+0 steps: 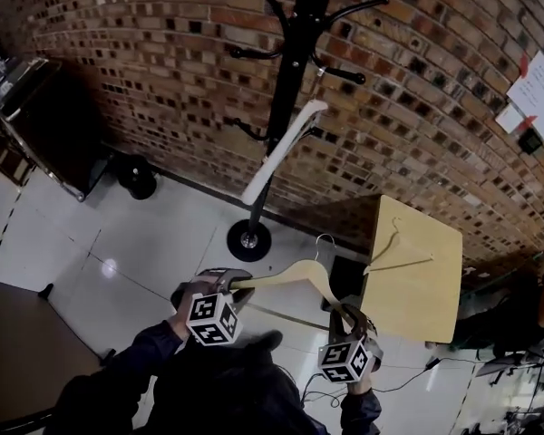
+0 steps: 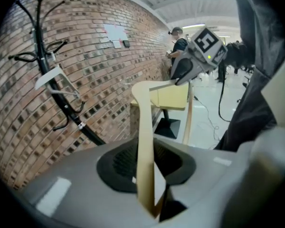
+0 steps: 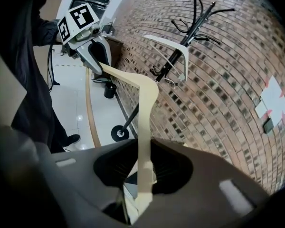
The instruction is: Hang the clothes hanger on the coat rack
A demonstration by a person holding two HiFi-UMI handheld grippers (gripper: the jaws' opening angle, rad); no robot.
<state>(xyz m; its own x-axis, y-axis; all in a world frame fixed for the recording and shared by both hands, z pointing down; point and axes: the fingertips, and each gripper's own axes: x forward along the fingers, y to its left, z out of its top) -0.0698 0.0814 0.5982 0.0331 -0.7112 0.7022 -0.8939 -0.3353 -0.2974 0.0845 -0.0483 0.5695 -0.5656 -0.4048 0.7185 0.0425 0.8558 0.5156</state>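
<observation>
Brick backdrop (image 1: 163, 62); wooden hanger (image 1: 290, 273), ends inside clenched left gripper (image 1: 238, 285) and right gripper (image 1: 350, 316).

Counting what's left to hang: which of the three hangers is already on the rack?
The white hanger, on the coat rack. One wooden hanger is held by the left gripper and right gripper; the third hanger lies on the table.

Lower centre: dark long sleeves (image 1: 131, 362). The left hand-held gripper (image 1: 236, 285) and right hand-held gripper (image 1: 352, 317) are grey, each bearing a black-and-white marker cube (image 1: 211, 319).
</observation>
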